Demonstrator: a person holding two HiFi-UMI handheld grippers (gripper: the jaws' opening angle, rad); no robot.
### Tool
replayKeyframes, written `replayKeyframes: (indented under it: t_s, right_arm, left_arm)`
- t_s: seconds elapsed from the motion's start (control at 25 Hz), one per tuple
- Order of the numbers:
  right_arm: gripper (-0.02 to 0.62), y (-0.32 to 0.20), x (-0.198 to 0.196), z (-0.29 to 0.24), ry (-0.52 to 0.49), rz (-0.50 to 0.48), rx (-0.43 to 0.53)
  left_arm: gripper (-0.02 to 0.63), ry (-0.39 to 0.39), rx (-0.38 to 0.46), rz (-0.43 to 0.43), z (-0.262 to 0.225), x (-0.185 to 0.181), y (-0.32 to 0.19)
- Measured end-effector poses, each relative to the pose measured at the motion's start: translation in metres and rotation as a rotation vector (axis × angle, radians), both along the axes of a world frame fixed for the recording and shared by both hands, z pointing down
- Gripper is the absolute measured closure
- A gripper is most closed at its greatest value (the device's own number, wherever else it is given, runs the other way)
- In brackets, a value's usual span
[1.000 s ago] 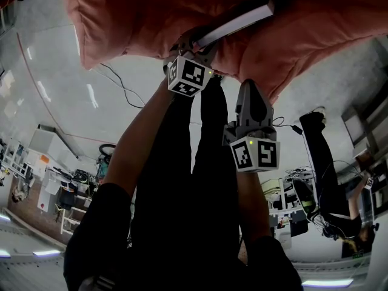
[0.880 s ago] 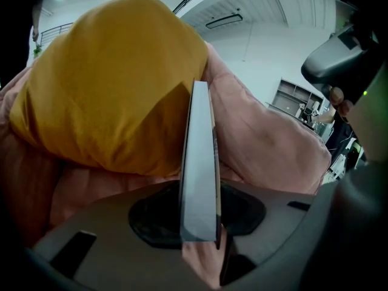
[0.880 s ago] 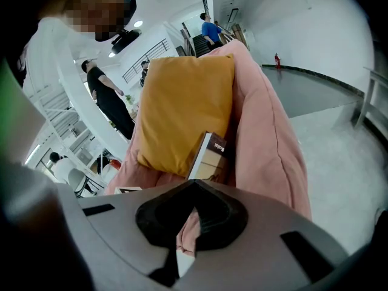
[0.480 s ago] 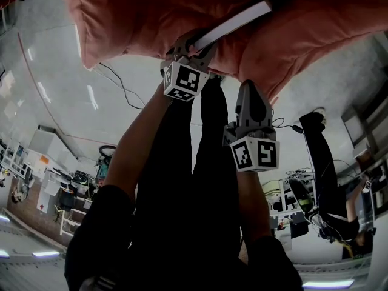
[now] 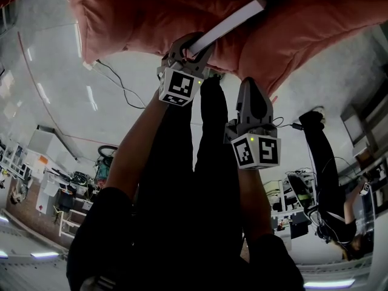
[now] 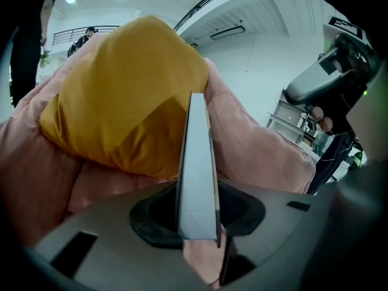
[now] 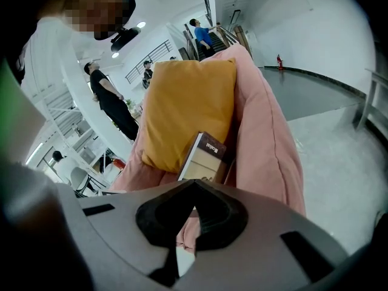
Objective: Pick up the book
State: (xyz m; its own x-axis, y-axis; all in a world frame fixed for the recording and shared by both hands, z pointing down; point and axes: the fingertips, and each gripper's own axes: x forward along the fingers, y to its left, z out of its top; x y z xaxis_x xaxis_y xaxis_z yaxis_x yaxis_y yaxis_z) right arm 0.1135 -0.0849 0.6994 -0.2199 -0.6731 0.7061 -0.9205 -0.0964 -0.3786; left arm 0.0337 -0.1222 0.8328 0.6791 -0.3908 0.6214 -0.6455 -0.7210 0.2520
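**Book** point(image 5: 229, 23): thin, with a pale page edge and a dark cover. It is being pinched at its near end by the left gripper point(image 5: 193, 43) and is slanting up over the pink padded seat point(image 5: 130, 17). In the left gripper view the book point(image 6: 197, 174) is showing edge-on, with both pads pressing on its covers. In the right gripper view the book point(image 7: 203, 158) is sitting just beside the mustard cushion point(image 7: 188, 105), in the hollow of the pink seat point(image 7: 267, 132).

**Right gripper** point(image 5: 251, 88): its jaws are resting pressed together at the tips, gripping nothing, and it is hanging below the seat edge, apart from the book.

**Surroundings:** a thin cable point(image 5: 118, 82) is trailing across the glossy grey floor point(image 5: 54, 65).
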Motion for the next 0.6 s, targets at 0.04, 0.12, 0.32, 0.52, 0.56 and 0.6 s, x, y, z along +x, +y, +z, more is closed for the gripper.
replayKeyframes:
  t_s: [0.04,0.12,0.32,0.52,0.56,0.6]
  right_arm:
    - [0.594,0.001,0.000,-0.001,0.002,-0.001,0.002]
    - [0.594,0.005,0.000,-0.003,0.008,-0.005,0.001]
    - [0.594,0.004,-0.005,-0.010,0.009,-0.017,0.003]
    - [0.594,0.002,-0.007,-0.021,0.013,-0.026,0.022]
    - [0.594,0.002,-0.007,-0.024,0.014,-0.029,0.024]
    - [0.594,0.002,-0.007,-0.027,0.016,-0.032,0.027]
  left_arm:
    - [0.457,0.000,0.000,-0.005,-0.002,-0.001,0.001]
    - [0.457,0.001,0.003,-0.012,-0.007,-0.002,0.004]
    - [0.457,0.002,0.004,-0.027,-0.021,-0.008,0.005]
    - [0.457,0.001,0.017,-0.034,-0.040,-0.011,0.003]
    - [0.457,0.003,0.022,-0.038,-0.045,-0.012,0.003]
    - [0.457,0.005,0.027,-0.042,-0.050,-0.013,0.003]
